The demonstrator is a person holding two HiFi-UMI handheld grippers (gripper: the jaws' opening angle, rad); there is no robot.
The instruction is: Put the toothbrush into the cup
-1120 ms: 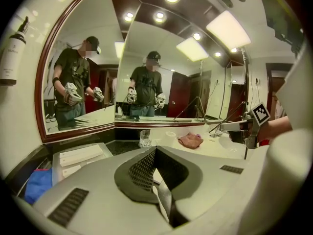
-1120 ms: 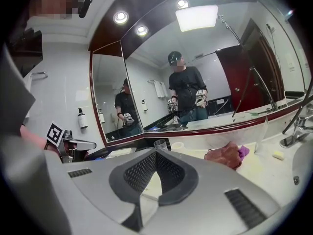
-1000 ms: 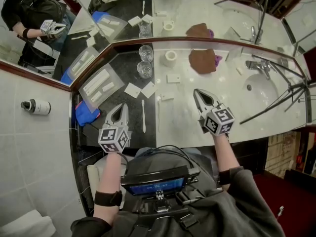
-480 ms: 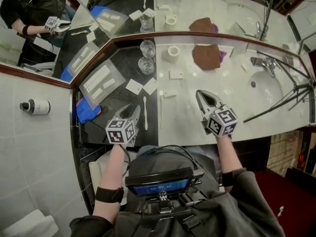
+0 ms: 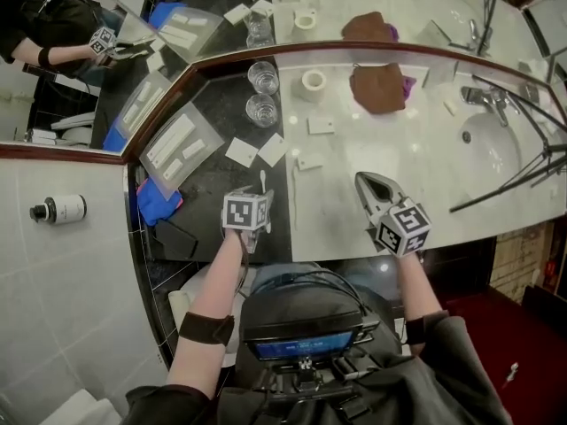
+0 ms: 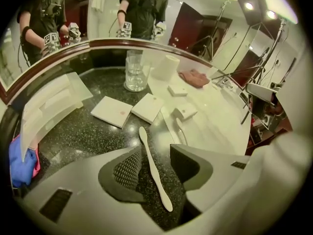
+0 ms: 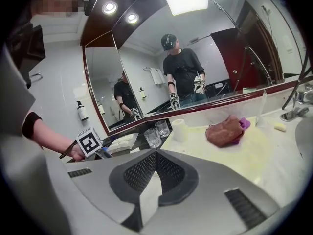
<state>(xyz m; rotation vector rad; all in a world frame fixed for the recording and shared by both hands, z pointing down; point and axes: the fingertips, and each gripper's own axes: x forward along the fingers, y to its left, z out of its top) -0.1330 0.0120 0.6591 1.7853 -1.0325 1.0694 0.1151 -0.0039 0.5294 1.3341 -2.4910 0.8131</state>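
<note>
The counter (image 5: pixel 209 182) was black on the left and white on the right; a sink (image 5: pixel 493 145) sat at the far right; a mirror (image 5: pixel 399 7) ran along the back. The toothbrush (image 6: pixel 152 173) lay flat on the black part, between the jaws of the left gripper (image 6: pixel 156 153); those jaws had just been opening and did not touch it. The right gripper (image 7: pixel 155 155) was closed tight on nothing, over the white part. Two cups (image 5: pixel 263 110) stood by the mirror, well apart from the toothbrush; a brown cloth (image 5: pixel 376 87) lay on the white part.
</note>
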